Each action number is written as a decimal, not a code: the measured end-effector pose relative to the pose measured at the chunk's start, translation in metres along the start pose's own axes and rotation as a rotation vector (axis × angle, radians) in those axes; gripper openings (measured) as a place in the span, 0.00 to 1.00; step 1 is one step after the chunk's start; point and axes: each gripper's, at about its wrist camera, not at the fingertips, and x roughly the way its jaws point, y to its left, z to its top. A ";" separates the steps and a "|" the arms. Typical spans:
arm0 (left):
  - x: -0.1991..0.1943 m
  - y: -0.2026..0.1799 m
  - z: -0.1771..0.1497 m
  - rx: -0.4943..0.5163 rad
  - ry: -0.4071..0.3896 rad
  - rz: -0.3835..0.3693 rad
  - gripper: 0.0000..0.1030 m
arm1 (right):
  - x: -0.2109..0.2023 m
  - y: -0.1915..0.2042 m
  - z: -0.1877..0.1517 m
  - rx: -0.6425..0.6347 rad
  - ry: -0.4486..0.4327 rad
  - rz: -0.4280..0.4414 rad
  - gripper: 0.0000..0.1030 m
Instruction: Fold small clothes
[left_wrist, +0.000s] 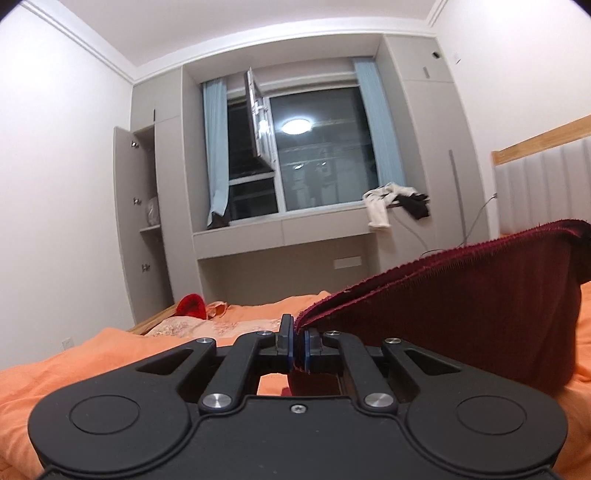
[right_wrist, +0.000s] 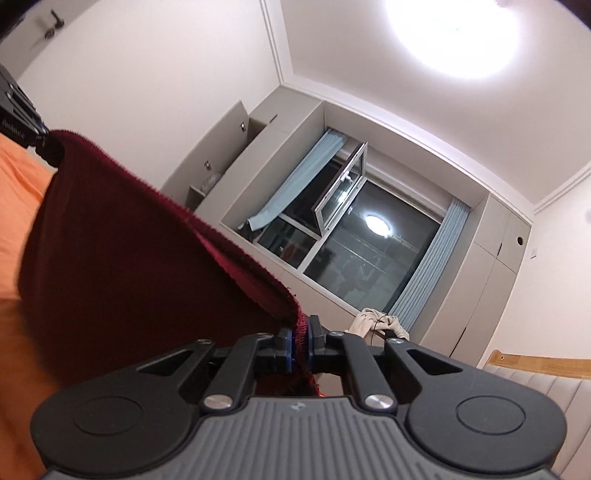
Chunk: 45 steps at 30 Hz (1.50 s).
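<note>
My left hand-held gripper pinches one corner of the dark red cloth. My right hand-held gripper pinches the other corner. The cloth hangs between them, above the orange bed. If one pinch slips, that side could drop and bunch up.

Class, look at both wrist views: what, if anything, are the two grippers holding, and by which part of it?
Both hold one dark red garment. The left gripper pinches one corner of its frayed top edge; the right gripper pinches the opposite corner, so the cloth hangs stretched between them above the orange bedding.
</note>
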 end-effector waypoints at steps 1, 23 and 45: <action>0.017 -0.001 0.001 0.004 0.009 0.012 0.05 | 0.016 0.002 -0.001 -0.006 0.008 -0.003 0.08; 0.297 -0.010 -0.074 -0.052 0.402 0.045 0.05 | 0.254 0.076 -0.118 -0.029 0.396 0.144 0.08; 0.323 -0.004 -0.094 -0.120 0.514 0.000 0.70 | 0.279 0.062 -0.138 0.043 0.547 0.170 0.75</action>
